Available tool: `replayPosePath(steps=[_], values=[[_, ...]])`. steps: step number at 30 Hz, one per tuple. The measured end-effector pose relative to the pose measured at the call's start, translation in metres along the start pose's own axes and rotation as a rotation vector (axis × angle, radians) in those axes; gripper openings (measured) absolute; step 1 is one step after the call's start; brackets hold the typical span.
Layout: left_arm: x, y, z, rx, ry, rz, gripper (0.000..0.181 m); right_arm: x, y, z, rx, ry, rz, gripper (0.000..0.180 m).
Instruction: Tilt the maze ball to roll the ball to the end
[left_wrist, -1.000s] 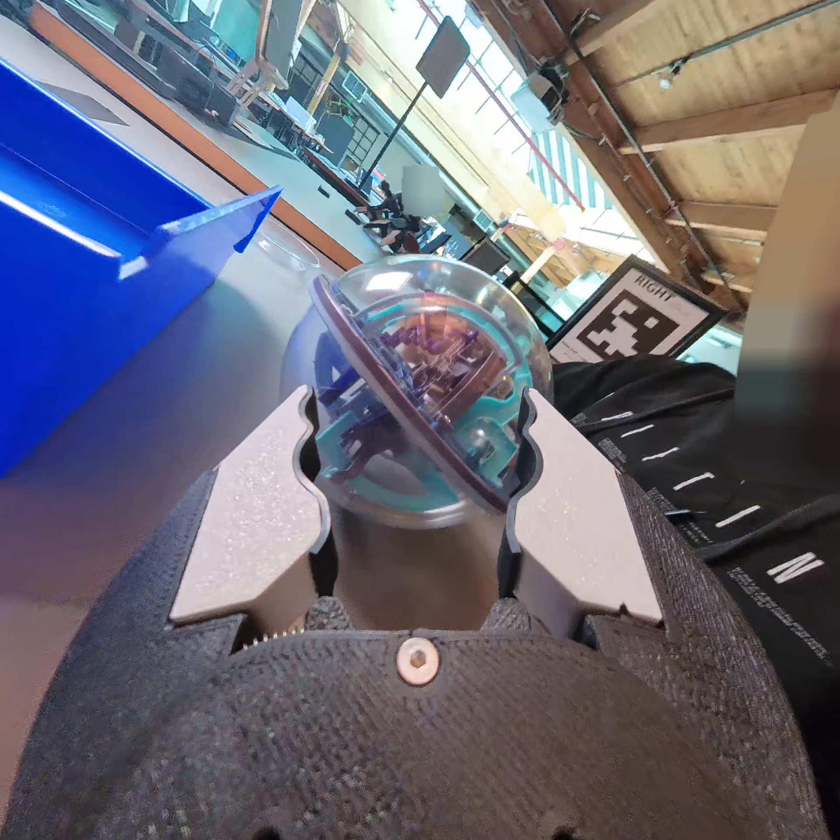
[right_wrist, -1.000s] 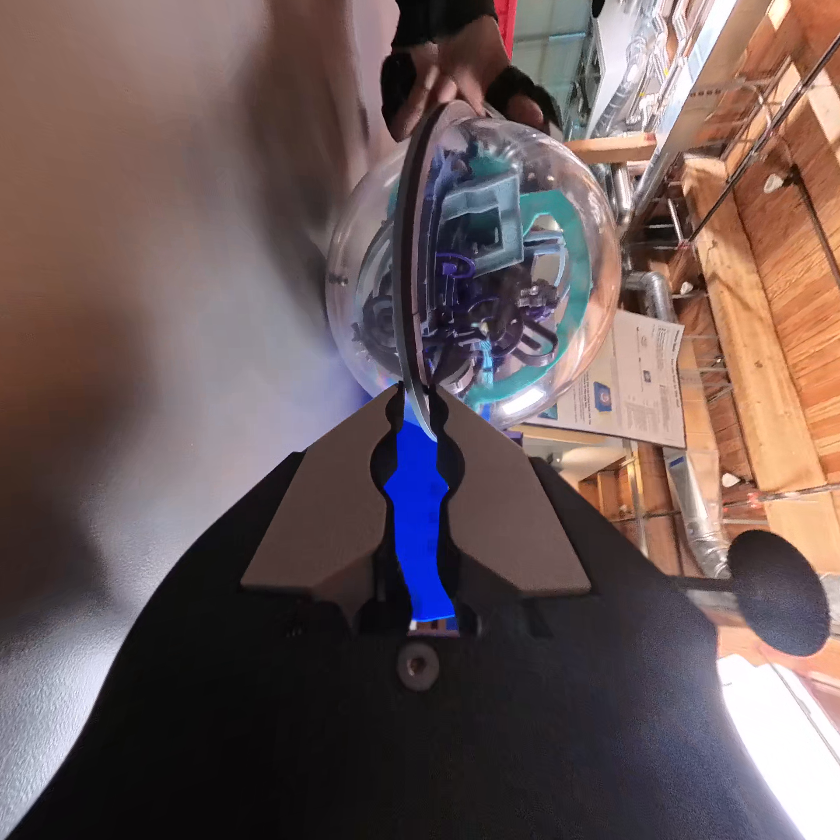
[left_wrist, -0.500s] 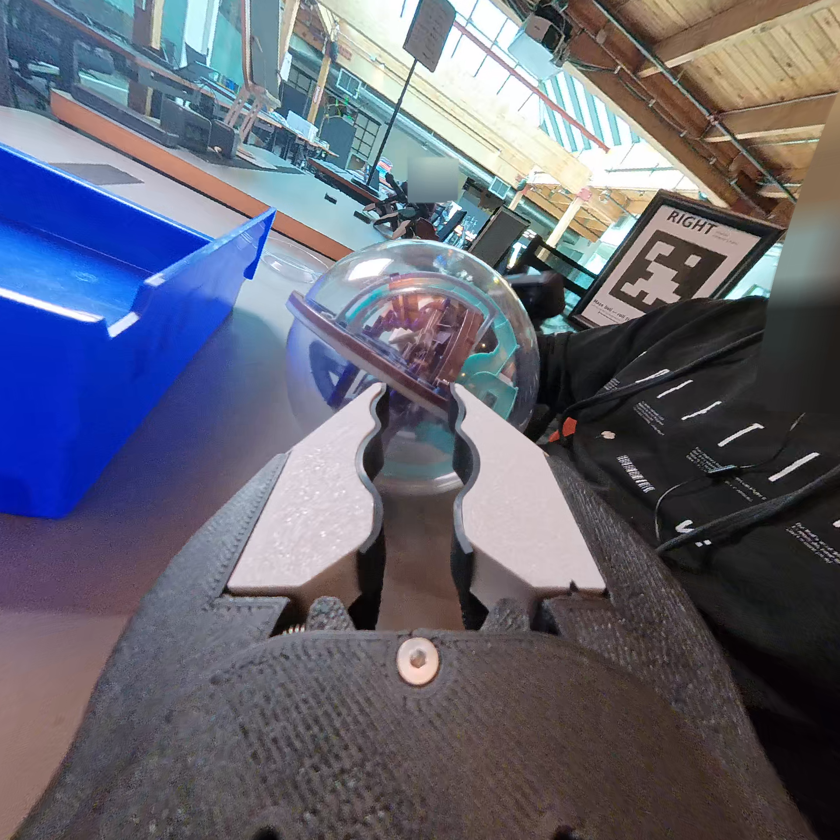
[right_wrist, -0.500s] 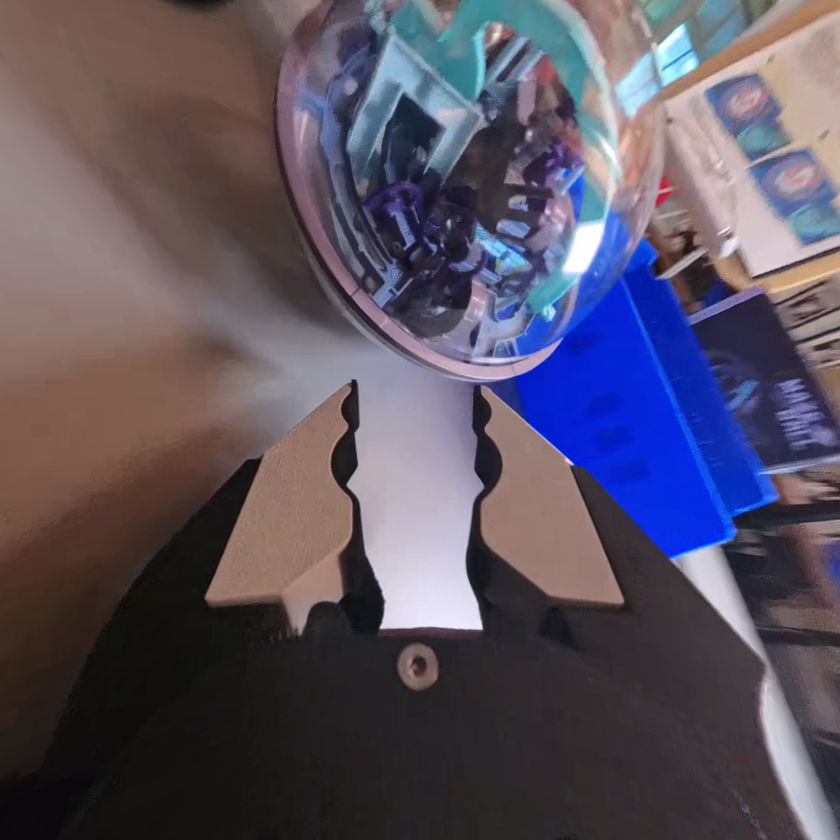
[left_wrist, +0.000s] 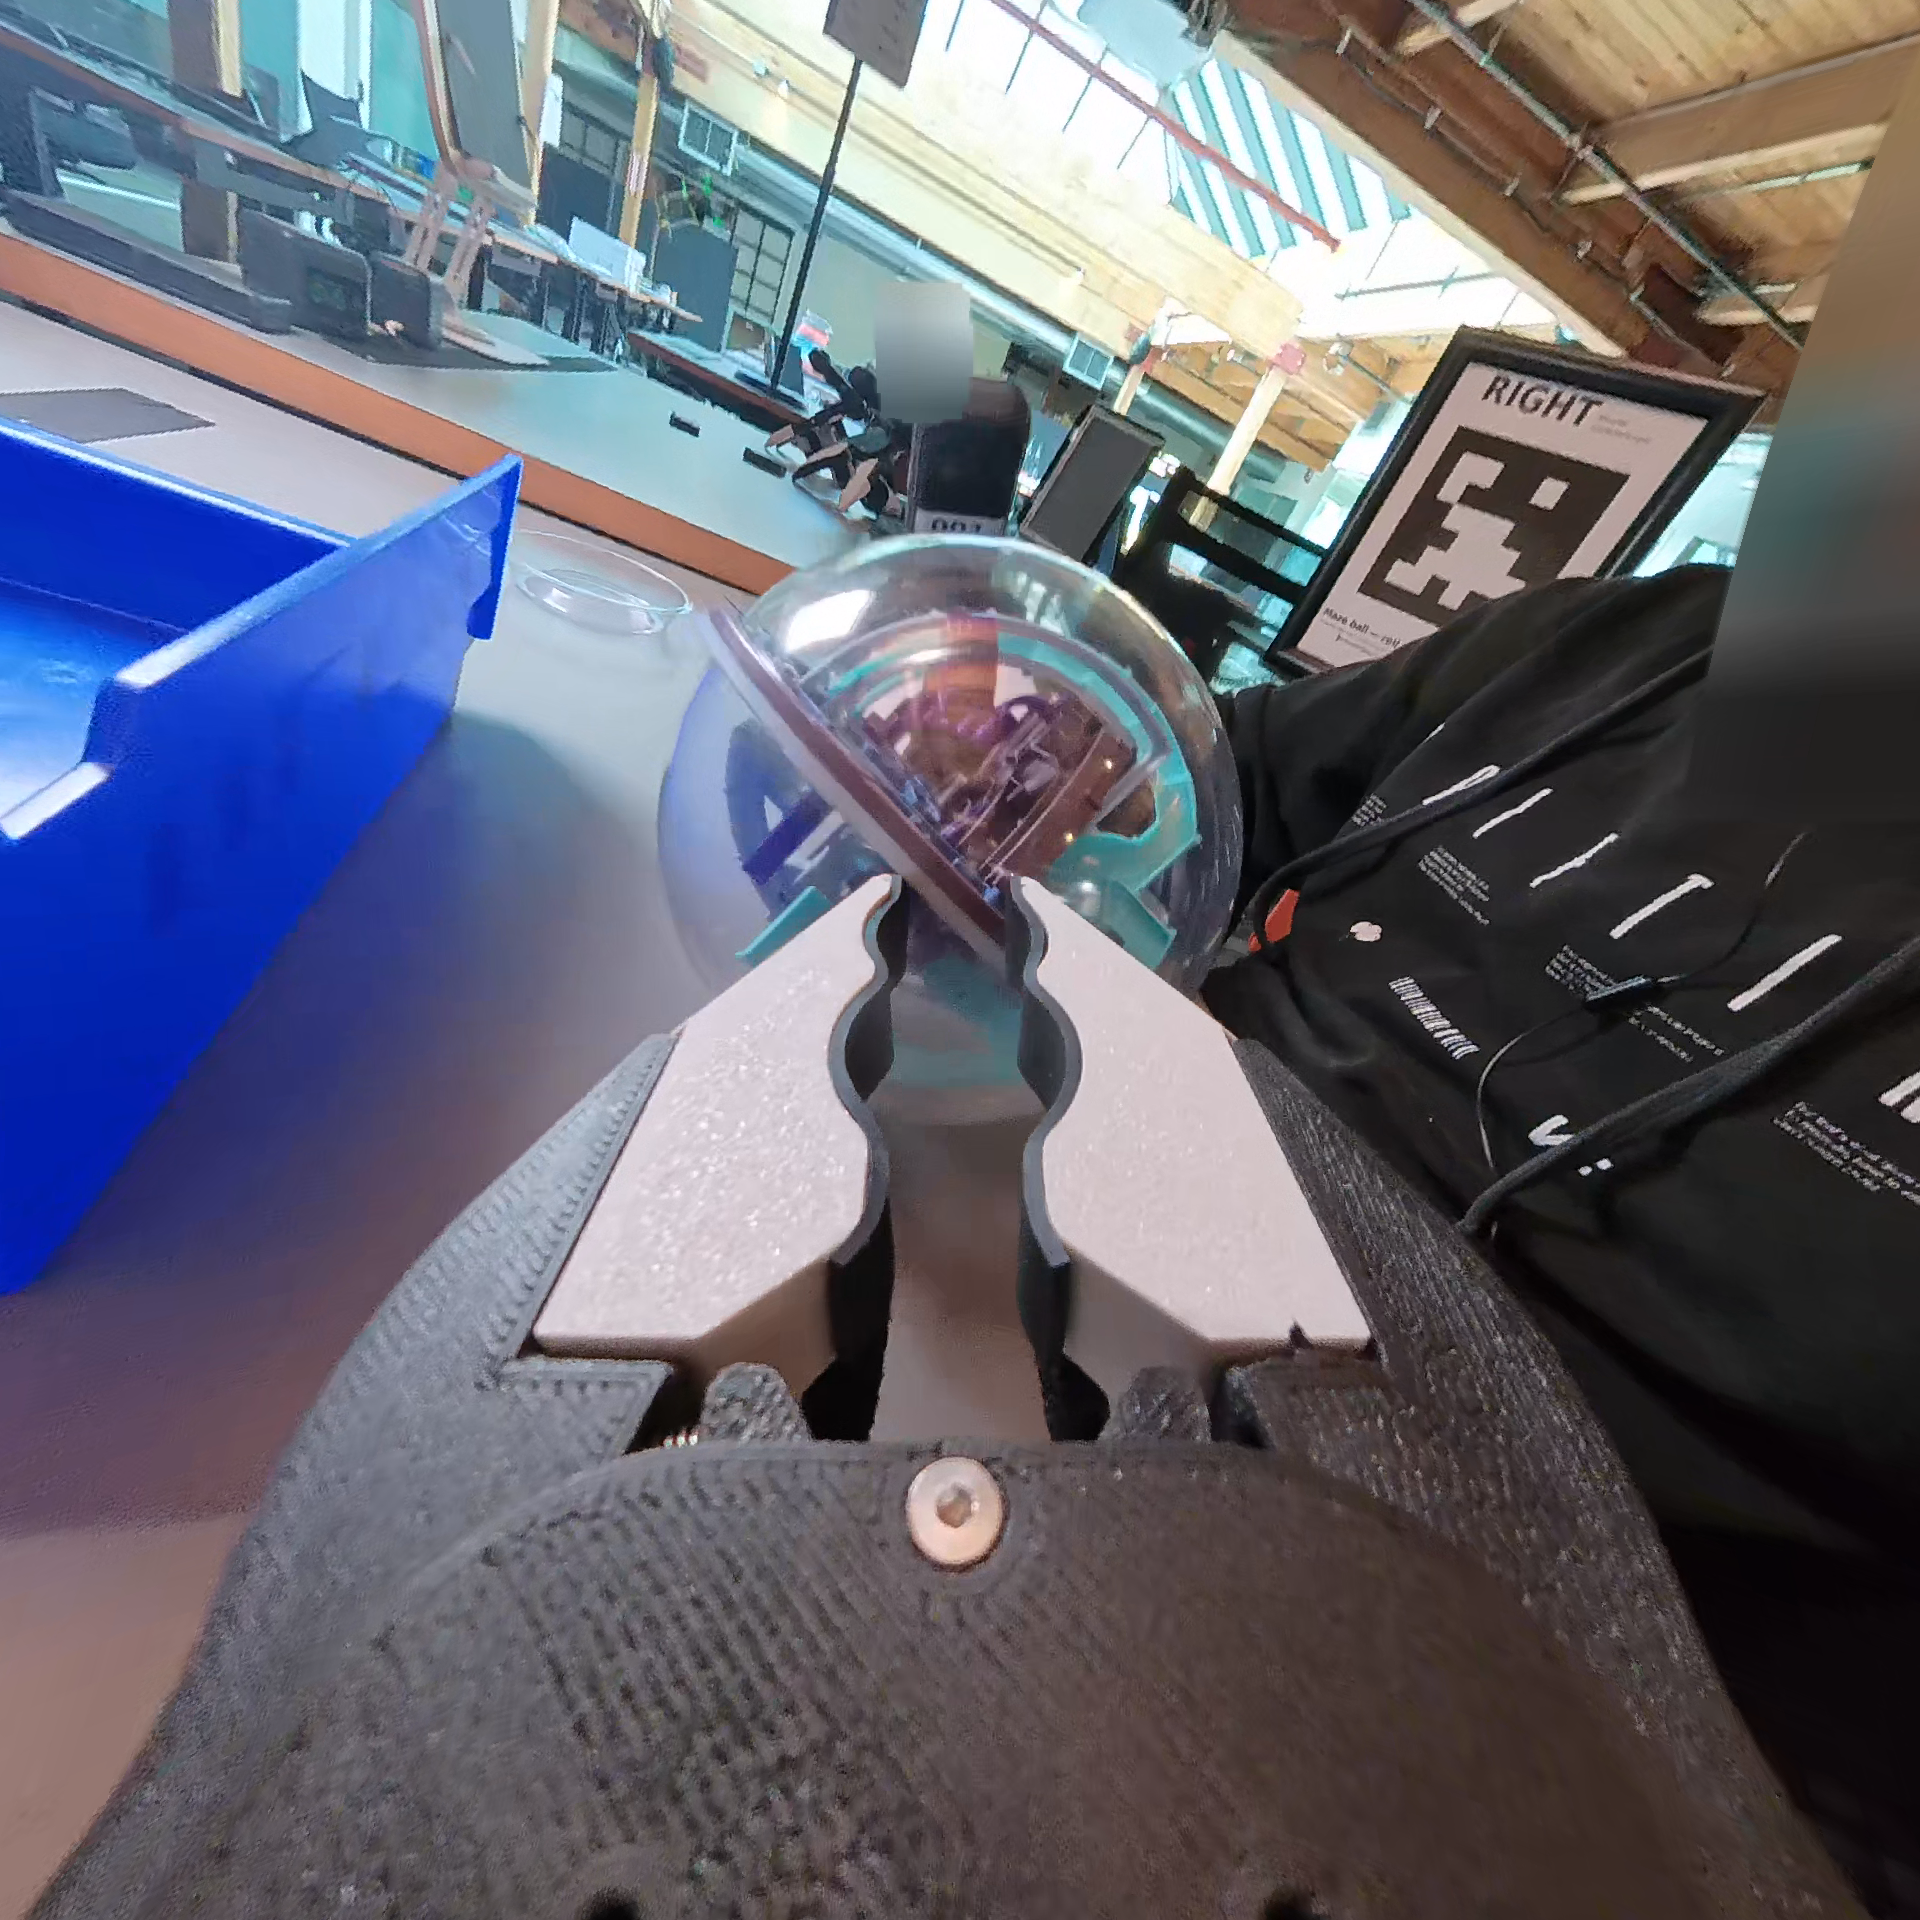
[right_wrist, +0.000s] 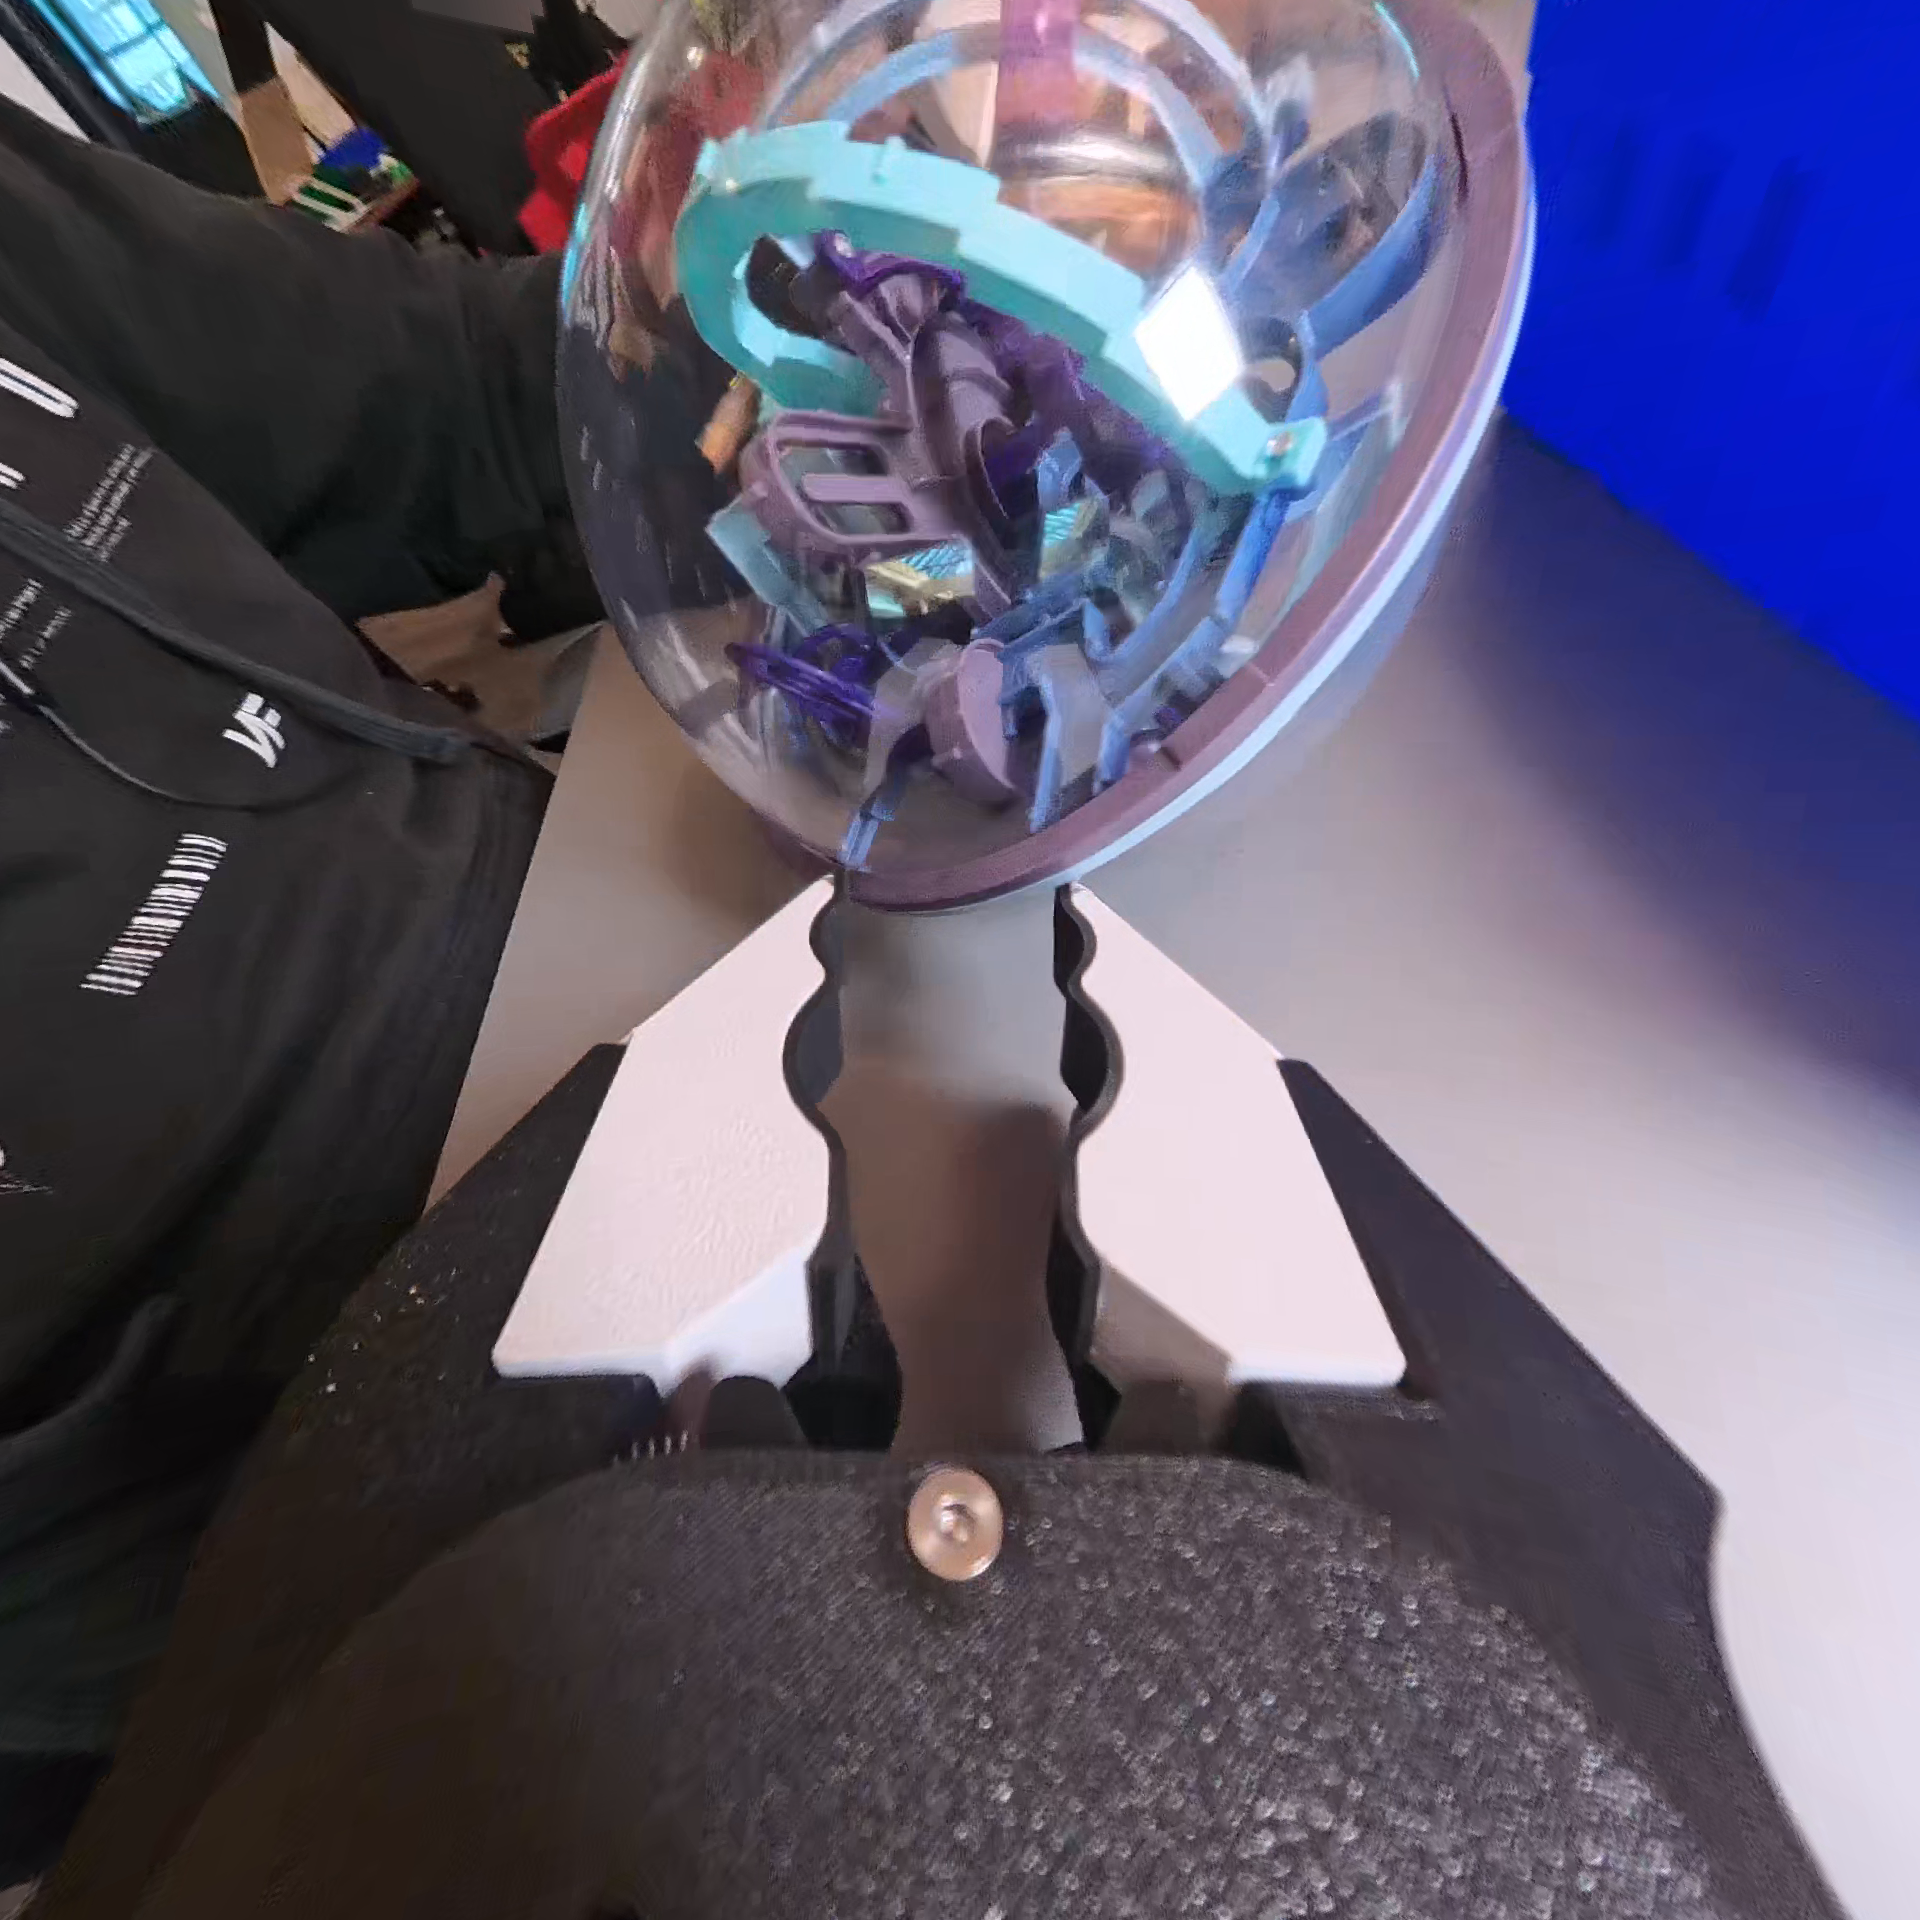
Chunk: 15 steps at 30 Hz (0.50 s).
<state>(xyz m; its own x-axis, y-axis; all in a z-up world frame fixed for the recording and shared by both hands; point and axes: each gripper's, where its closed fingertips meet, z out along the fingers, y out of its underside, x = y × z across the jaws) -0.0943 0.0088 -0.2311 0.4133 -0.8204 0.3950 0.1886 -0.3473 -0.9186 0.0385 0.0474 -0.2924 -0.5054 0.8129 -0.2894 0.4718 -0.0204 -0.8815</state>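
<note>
Left tongs (left_wrist: 948, 894) pinching the seam ring of the clear plastic maze ball with teal and purple tracks (left_wrist: 951, 774); right tongs (right_wrist: 951, 899) parted, gripping nothing.

The sphere is sitting just ahead of both tongs, above the grey table (left_wrist: 436, 997), the raised ring likely serving as a tilting handle. Its equator is slanting, axis leaning. The blue plastic bin (left_wrist: 208, 790) is lying left of the left tongs. The small ball inside cannot be made out.

My table (left_wrist: 312, 1091) is a smooth grey top with an orange far edge; on its left sits a blue bin (left_wrist: 260, 727), near corner toward me; beyond it, farther off, lies a shallow clear dish (left_wrist: 603, 597); right of the bin the maze ball (left_wrist: 956, 769) appears to rest on the surface.
</note>
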Motion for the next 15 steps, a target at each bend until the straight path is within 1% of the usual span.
replayPosePath(steps=[3,10,15], values=[[0.004,-0.002,0.0,0.008,0.017,0.009,0.015,-0.003,0.001,0.002,-0.007,-0.019,0.011,0.031],[0.009,-0.008,0.0,0.029,0.015,0.032,0.016,-0.002,-0.01,-0.006,0.07,-0.017,0.003,0.008],[0.009,-0.012,0.001,0.036,-0.006,0.058,0.016,-0.001,-0.018,-0.011,0.117,-0.002,-0.015,0.006]])
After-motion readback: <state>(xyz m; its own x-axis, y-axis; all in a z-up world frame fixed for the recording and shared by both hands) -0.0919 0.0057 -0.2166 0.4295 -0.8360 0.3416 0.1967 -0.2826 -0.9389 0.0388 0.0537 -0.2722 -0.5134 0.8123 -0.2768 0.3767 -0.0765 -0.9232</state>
